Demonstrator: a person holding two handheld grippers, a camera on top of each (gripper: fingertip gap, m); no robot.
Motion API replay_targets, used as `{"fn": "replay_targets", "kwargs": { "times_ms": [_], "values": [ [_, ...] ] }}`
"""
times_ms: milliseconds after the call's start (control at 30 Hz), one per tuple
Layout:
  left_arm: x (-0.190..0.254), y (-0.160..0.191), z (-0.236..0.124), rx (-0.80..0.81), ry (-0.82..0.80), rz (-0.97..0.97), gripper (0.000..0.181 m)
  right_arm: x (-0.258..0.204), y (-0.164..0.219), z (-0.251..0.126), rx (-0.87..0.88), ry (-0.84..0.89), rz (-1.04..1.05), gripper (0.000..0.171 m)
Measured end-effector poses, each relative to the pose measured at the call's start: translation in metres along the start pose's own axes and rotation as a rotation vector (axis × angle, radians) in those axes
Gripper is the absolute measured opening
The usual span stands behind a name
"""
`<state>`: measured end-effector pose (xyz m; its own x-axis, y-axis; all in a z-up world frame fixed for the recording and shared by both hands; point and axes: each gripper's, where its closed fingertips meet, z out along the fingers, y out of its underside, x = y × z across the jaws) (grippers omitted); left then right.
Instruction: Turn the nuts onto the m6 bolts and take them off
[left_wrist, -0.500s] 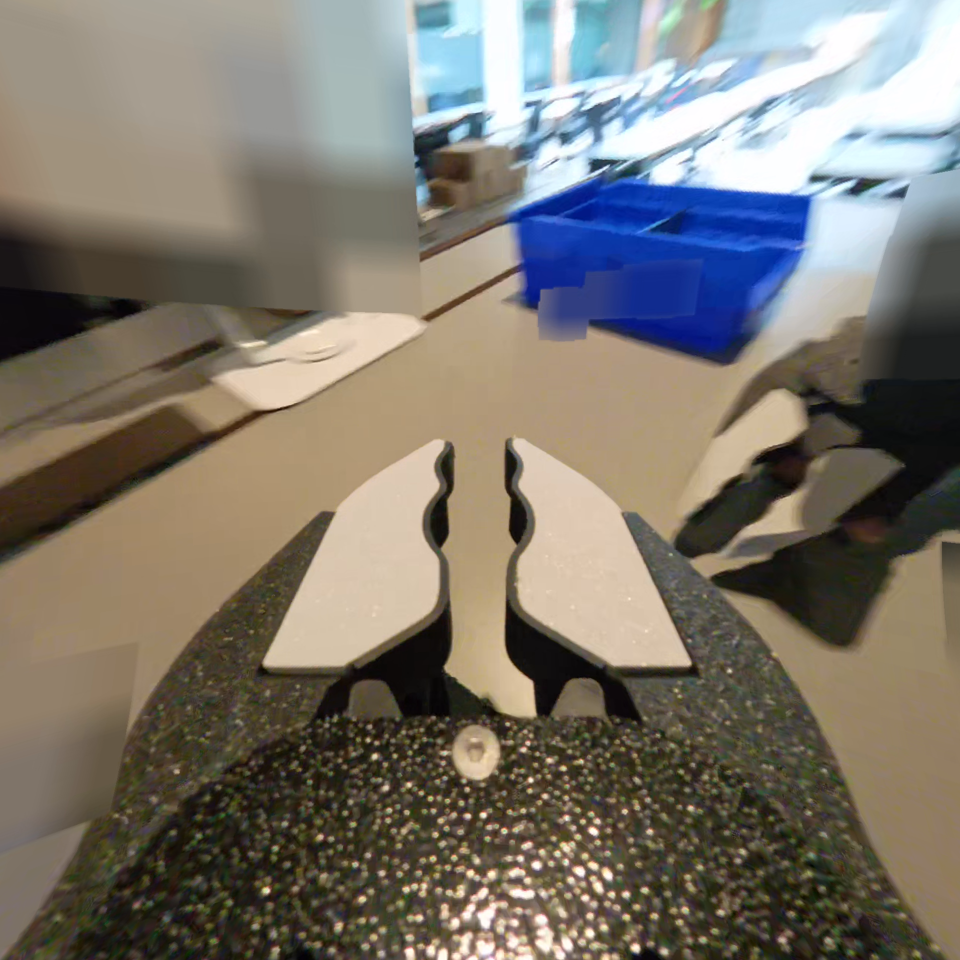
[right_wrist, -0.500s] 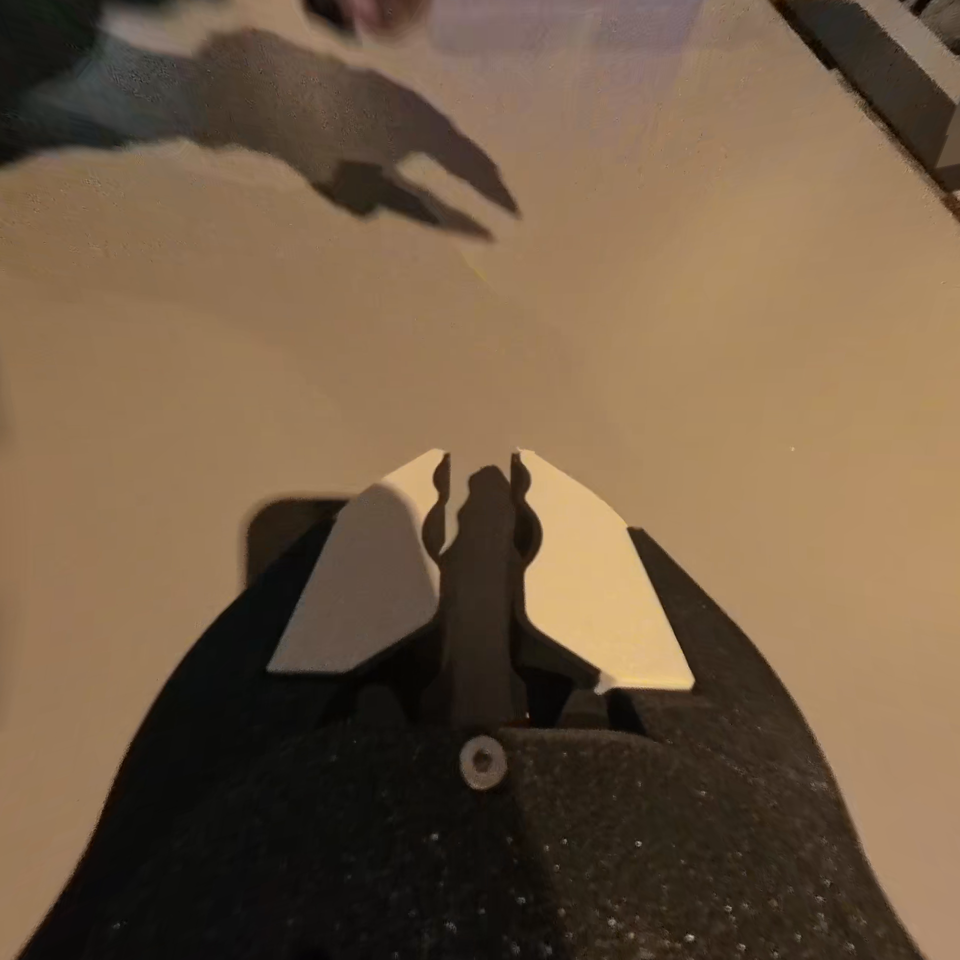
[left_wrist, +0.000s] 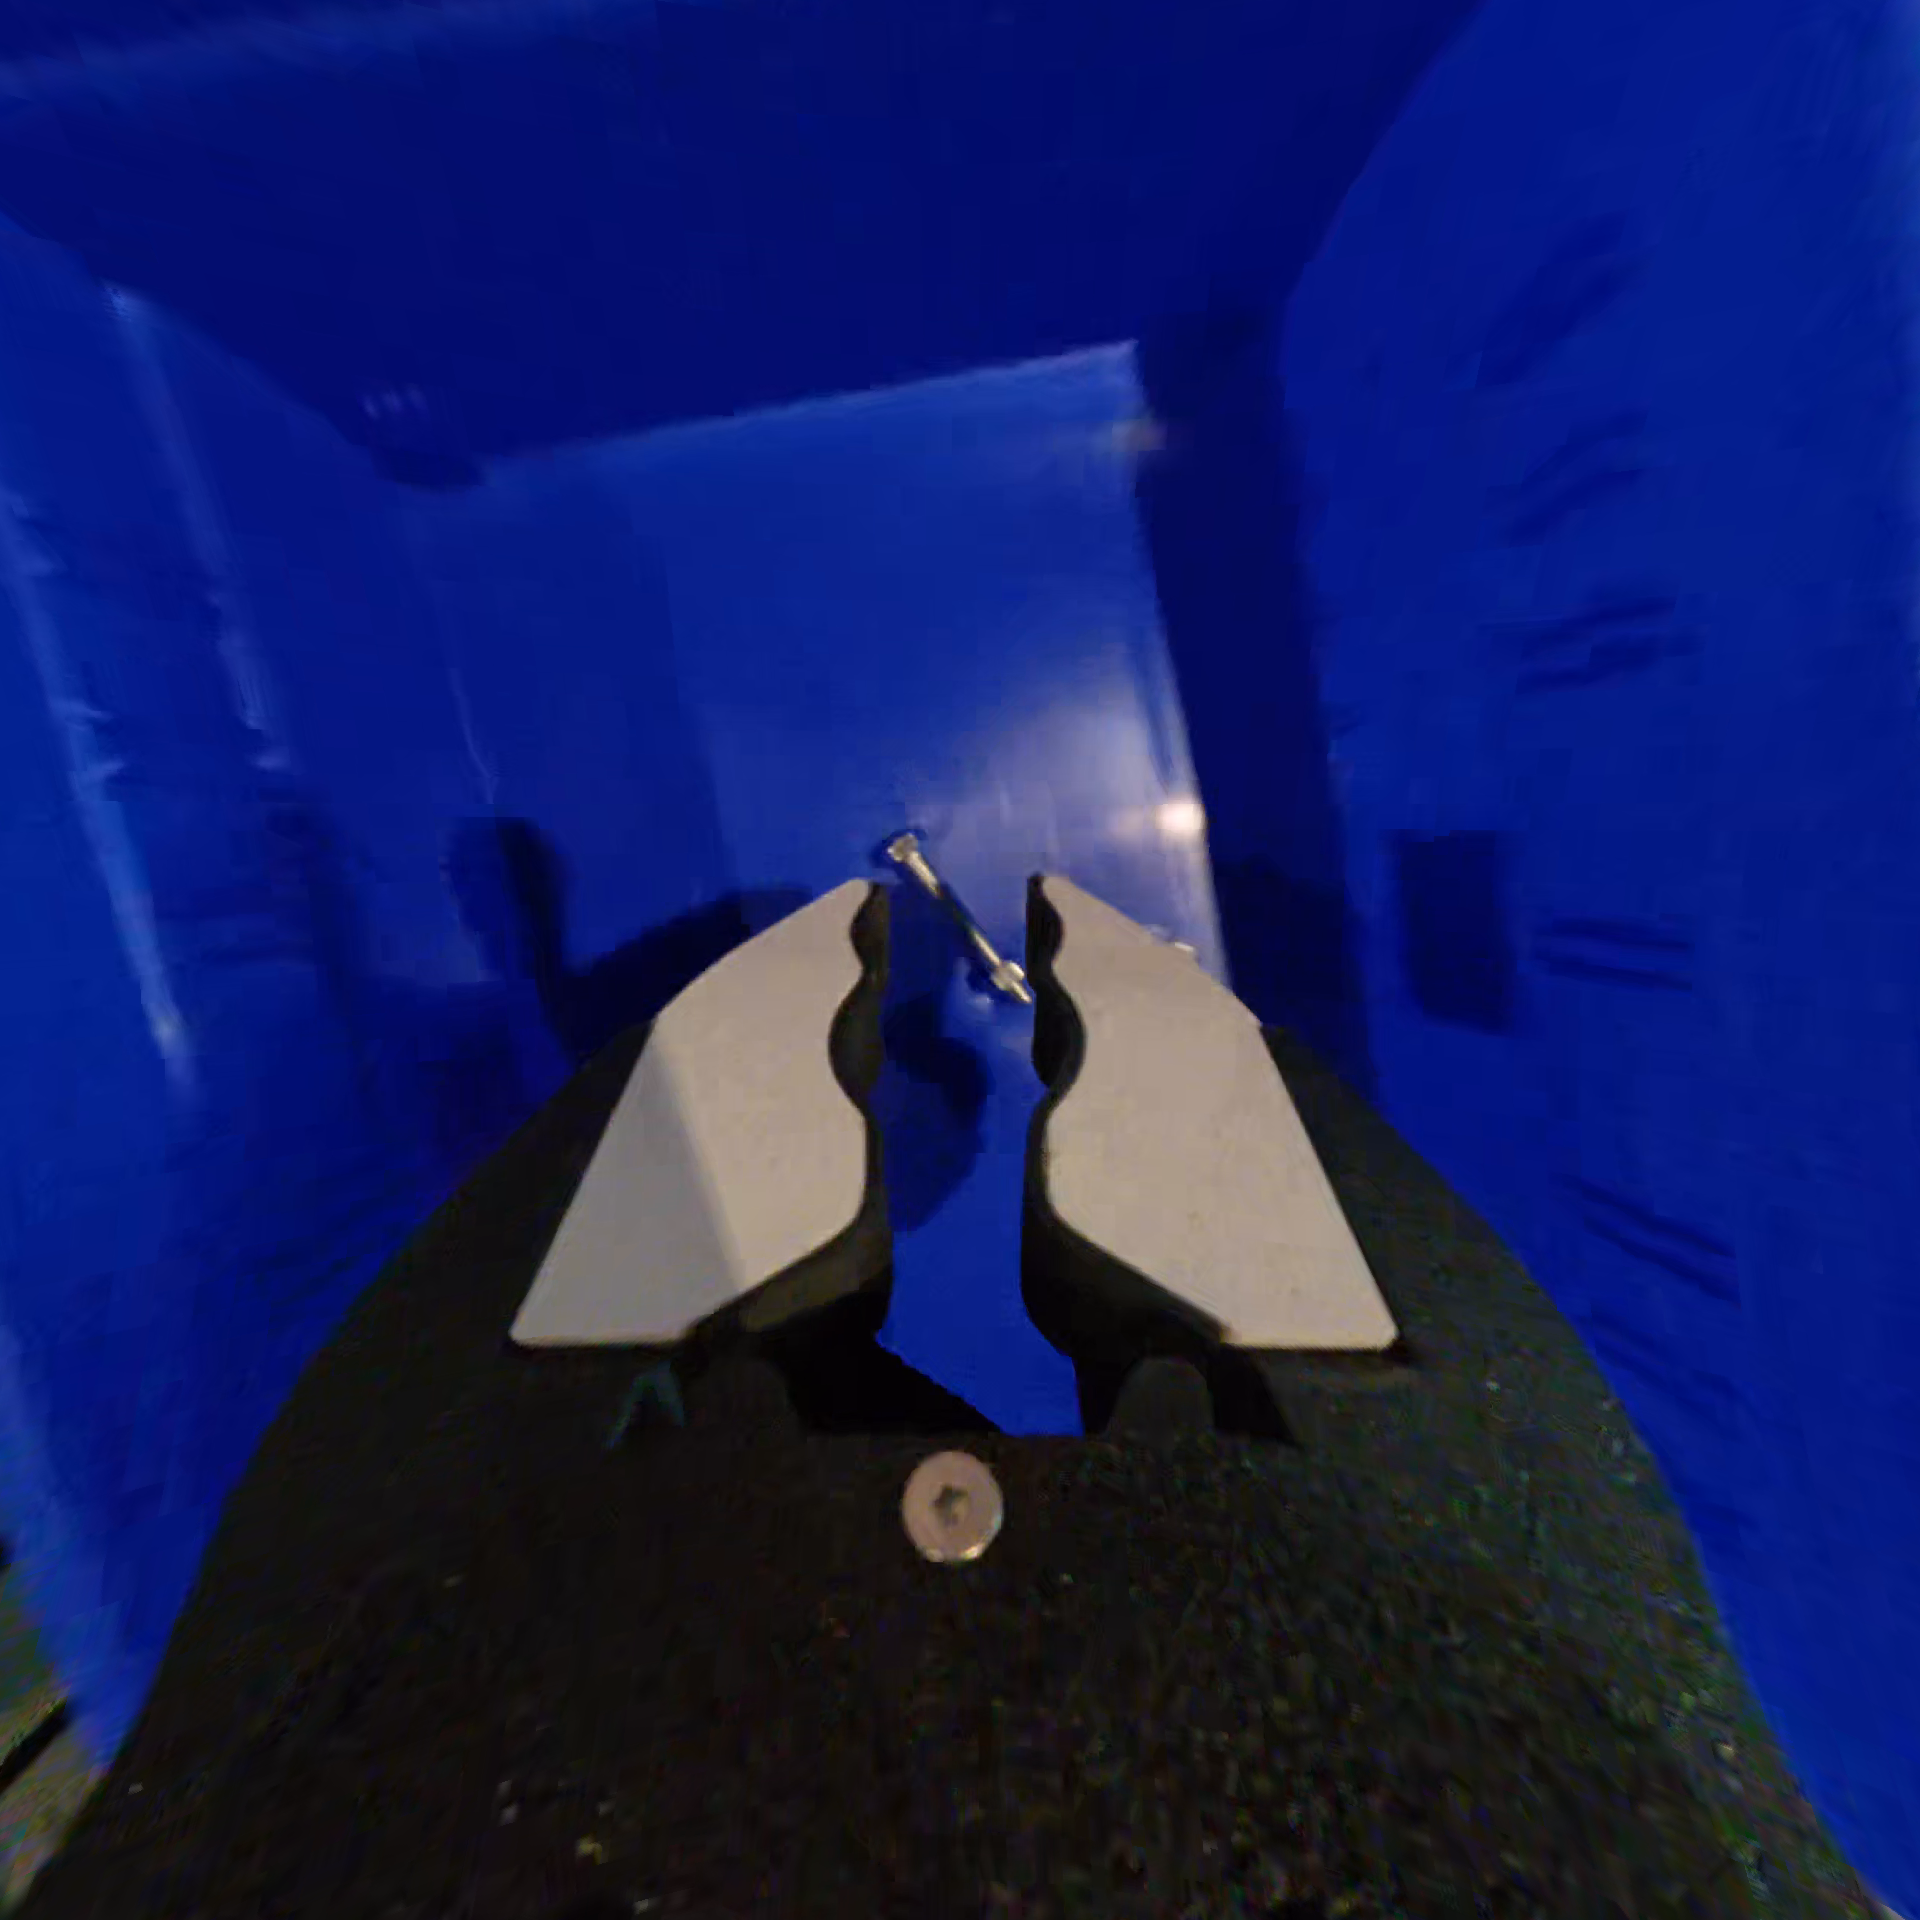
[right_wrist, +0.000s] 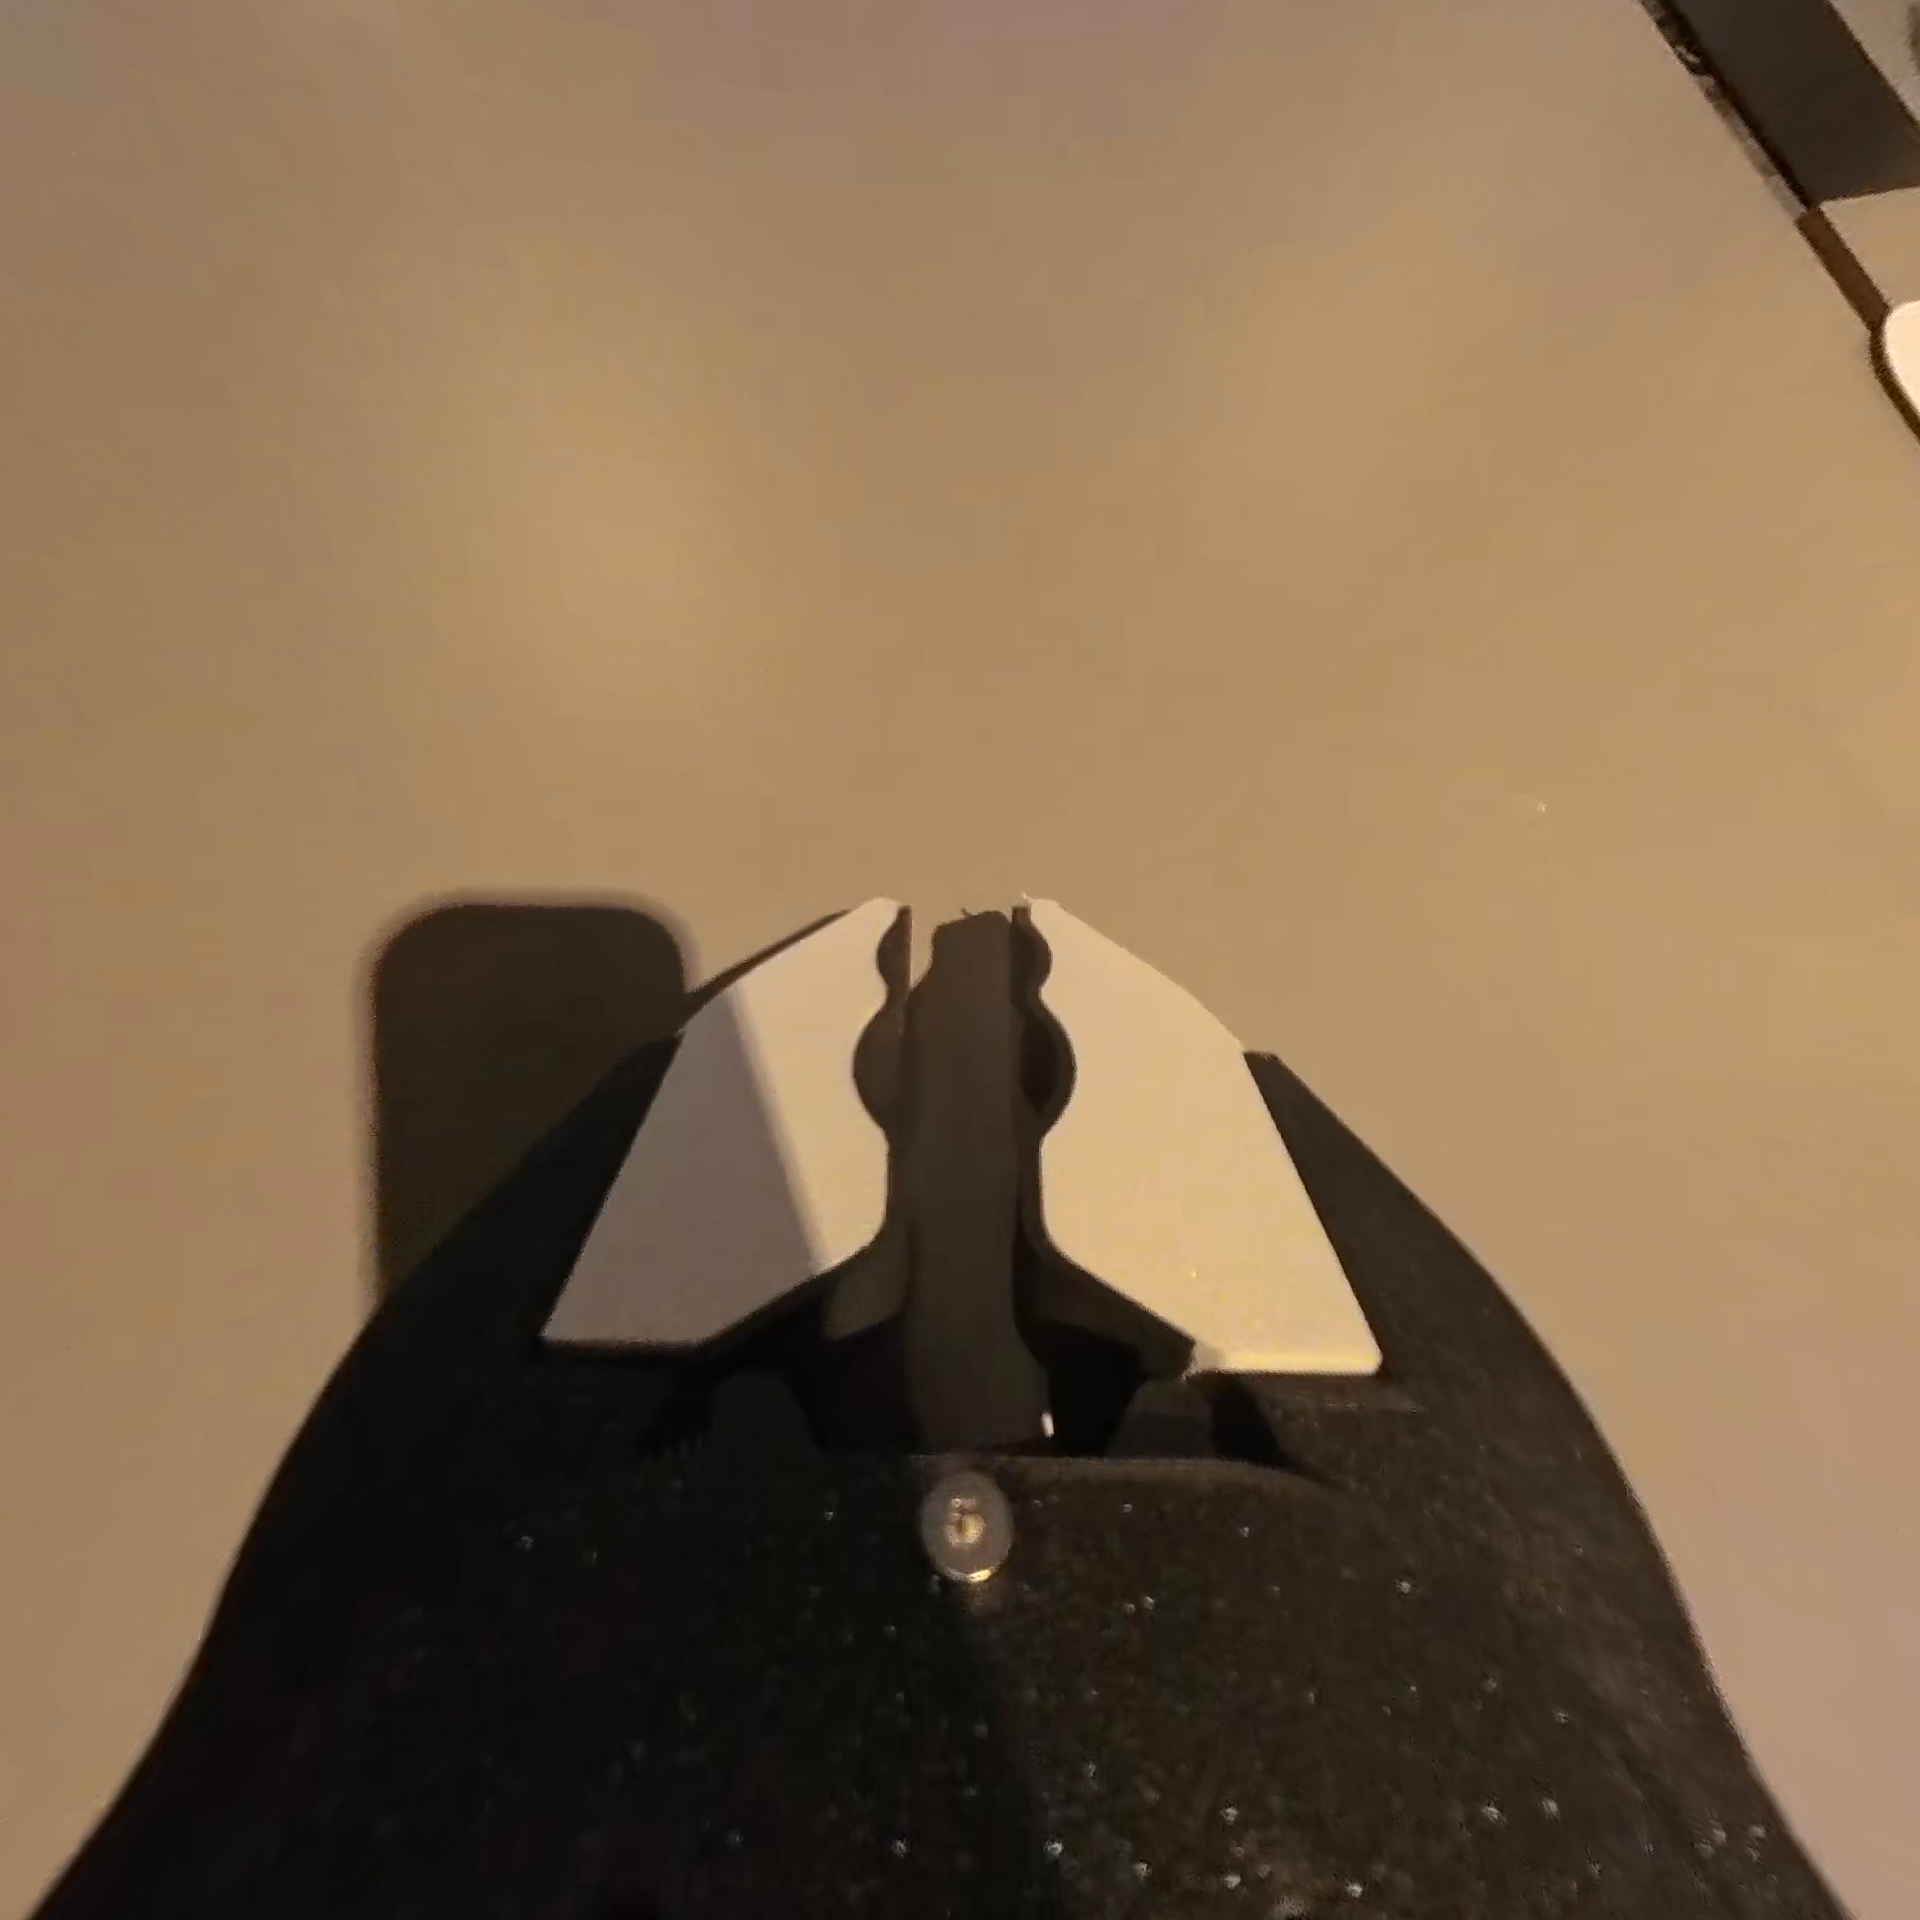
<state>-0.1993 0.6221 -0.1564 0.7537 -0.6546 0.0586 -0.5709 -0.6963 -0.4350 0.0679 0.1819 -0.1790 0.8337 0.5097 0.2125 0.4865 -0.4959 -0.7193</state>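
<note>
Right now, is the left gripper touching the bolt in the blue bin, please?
Apart: the left wrist view shows blue bin floor between the open left gripper and the bolt.

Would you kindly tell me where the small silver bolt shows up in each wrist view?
Left wrist view: the small silver bolt lies slanted on the blue bin floor, just past the open left gripper.
Right wrist view: not in it; only the beige tabletop.
Shared landmark: none visible in both.

Place: workshop bench | evidence: blue parts bin (left_wrist: 1558, 623) — loose bolt (left_wrist: 961, 920) inside — plain beige tabletop (right_wrist: 935, 468)
</note>
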Motion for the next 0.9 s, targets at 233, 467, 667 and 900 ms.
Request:
{"fn": "replay_targets", "kwargs": {
  "times_ms": [233, 467, 667, 900],
  "values": [
    [-0.014, 0.007, 0.033, -0.113, -0.072, 0.015, 0.026, 0.001, 0.005, -0.007, 0.001, 0.056, 0.021, 0.020],
    [-0.014, 0.007, 0.031, -0.071, -0.054, 0.012, 0.011, 0.003, 0.004, -0.005, -0.004, 0.047, 0.044, 0.021],
    [0.001, -0.010, -0.005, 0.164, 0.044, -0.044, 0.010, 0.003, 0.004, -0.003, -0.008, 0.027, 0.044, 0.021],
    [0.120, -0.072, -0.145, 0.688, 0.399, 0.020, 0.009, 0.018, -0.037, -0.004, 0.165, 0.135, 0.013, 0.027]
  ]
}}
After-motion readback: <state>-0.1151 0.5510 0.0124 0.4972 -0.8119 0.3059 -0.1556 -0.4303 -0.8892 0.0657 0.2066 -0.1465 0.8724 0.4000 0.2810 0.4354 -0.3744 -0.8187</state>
